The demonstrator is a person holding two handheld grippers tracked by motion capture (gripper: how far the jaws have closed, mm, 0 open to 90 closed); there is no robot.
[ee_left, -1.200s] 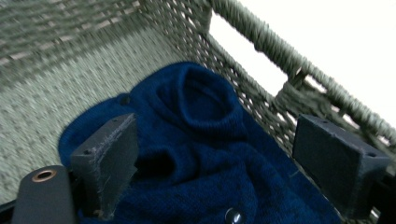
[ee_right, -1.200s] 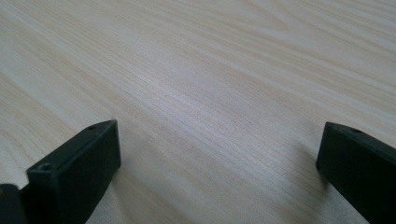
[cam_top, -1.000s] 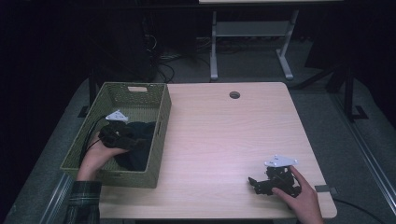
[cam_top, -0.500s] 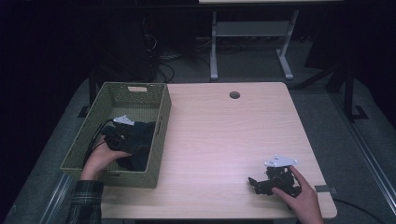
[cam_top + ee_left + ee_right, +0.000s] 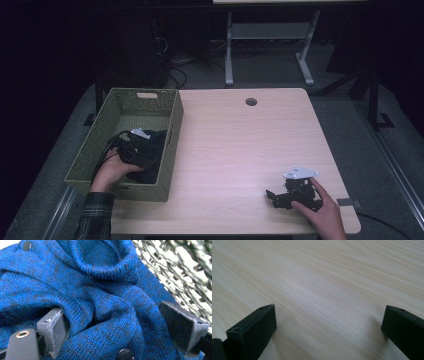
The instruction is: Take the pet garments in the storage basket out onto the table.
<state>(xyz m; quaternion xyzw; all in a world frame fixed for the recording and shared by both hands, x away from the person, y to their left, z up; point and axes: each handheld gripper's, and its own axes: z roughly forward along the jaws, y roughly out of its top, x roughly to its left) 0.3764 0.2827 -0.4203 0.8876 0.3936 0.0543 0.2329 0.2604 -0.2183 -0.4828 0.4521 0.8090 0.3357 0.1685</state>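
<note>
A dark blue knitted garment point(image 5: 158, 144) with black buttons lies in the near right part of a green woven basket point(image 5: 118, 112). My left gripper point(image 5: 147, 160) is down in the basket, held by a hand in a plaid sleeve. In the left gripper view my left gripper point(image 5: 120, 320) is open, its jaws wide apart and pressed into the garment point(image 5: 100, 290), a bunched fold between them. My right gripper point(image 5: 273, 196) rests on the wooden table point(image 5: 240, 145) at the near right. Seen close, my right gripper point(image 5: 329, 317) is open with bare wood point(image 5: 324, 277) between its jaws.
The basket sits at the table's left edge. A round cable hole point(image 5: 251, 102) lies near the far edge. Behind the table stands a white metal frame point(image 5: 270, 35) on dark floor with cables.
My left gripper has shifted slightly to the right and nearer inside the basket, over the garment. The right gripper has stayed put.
</note>
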